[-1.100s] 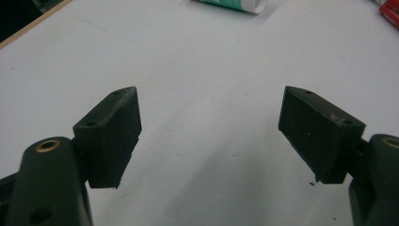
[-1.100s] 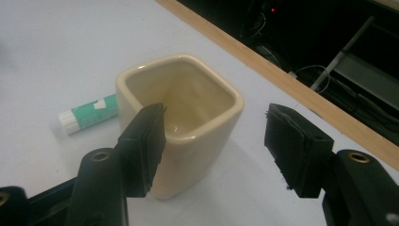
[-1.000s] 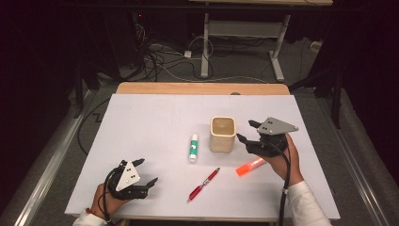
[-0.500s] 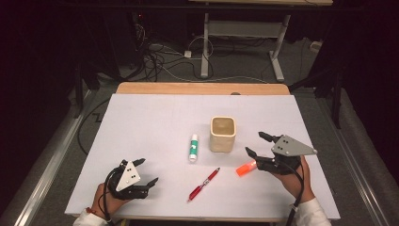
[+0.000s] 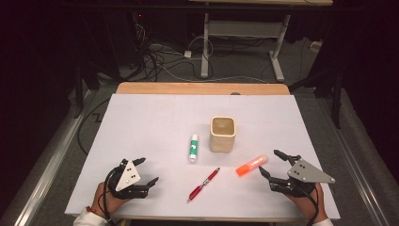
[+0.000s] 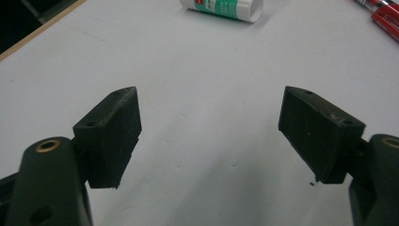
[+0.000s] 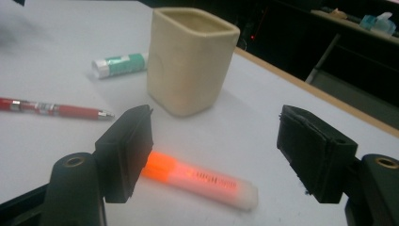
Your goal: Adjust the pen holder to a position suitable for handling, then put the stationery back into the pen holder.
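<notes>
Highlighter (image 5: 251, 165), orange with a clear cap, lies flat on the white table (image 5: 141, 122), in front of the beige cup (image 5: 222, 134) and just left of the right gripper (image 5: 273, 165). In the right gripper view it (image 7: 197, 179) lies between the jaws, its orange end hidden behind the left one, neither pad pressing on it. Those jaws stand wide and have just been opening. The red pen (image 5: 203, 184) lies to the highlighter's left, and the glue stick (image 5: 193, 147) lies left of the cup. The left gripper (image 5: 146, 172) rests near the front left corner, its jaws wide, with bare table between them.
</notes>
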Demonstrator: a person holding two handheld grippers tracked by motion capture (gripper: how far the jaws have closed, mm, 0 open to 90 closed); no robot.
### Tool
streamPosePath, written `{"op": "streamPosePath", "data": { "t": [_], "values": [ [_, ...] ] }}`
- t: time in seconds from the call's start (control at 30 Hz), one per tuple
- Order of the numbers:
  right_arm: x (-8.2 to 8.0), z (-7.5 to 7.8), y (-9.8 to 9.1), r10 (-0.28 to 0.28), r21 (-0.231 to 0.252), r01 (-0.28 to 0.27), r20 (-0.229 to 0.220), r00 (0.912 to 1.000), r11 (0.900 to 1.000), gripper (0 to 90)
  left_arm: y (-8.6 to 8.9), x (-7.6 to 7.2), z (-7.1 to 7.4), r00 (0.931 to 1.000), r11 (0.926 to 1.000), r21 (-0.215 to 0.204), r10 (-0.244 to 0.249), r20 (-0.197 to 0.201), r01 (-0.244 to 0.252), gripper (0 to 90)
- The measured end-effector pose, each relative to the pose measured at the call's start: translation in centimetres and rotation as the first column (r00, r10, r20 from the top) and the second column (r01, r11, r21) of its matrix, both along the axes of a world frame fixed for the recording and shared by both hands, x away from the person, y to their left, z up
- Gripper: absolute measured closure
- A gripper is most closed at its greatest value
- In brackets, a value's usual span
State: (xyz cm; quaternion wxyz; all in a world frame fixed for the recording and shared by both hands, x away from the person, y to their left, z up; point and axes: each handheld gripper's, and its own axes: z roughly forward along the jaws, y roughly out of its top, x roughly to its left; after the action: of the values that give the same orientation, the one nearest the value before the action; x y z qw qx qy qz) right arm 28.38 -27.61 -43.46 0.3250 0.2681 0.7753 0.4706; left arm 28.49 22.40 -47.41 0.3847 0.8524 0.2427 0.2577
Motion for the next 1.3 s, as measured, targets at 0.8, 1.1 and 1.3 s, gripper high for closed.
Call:
{"op": "streamPosePath", "data": {
  "t": [0.8, 1.1, 1.3],
  "values": [
    [-1.8, -2.4, -0.9, 0.018, -0.073, -0.024, -0.094, 0.9954, 0.997, 26.0, -0.6, 0.5, -0.1, 0.9997, 0.9998, 0.002, -0.02, -0.014, 0.02, 20.7],
    [-1.6, -2.0, -0.8, 0.048, -0.097, -0.058, -0.103, 0.9935, 0.9936, 25.9, -0.6, 0.3, -0.2, 0.9996, 0.9996, 0.01, -0.027, -0.012, 0.027, 20.7],
    [-0.4, -1.8, -0.4, 0.101, -0.137, -0.123, -0.154, 0.9828, 0.983, 26.2, -0.8, 0.3, 0.0, 0.9995, 0.9994, 0.019, -0.03, -0.005, 0.03, 20.7]
  ]
}}
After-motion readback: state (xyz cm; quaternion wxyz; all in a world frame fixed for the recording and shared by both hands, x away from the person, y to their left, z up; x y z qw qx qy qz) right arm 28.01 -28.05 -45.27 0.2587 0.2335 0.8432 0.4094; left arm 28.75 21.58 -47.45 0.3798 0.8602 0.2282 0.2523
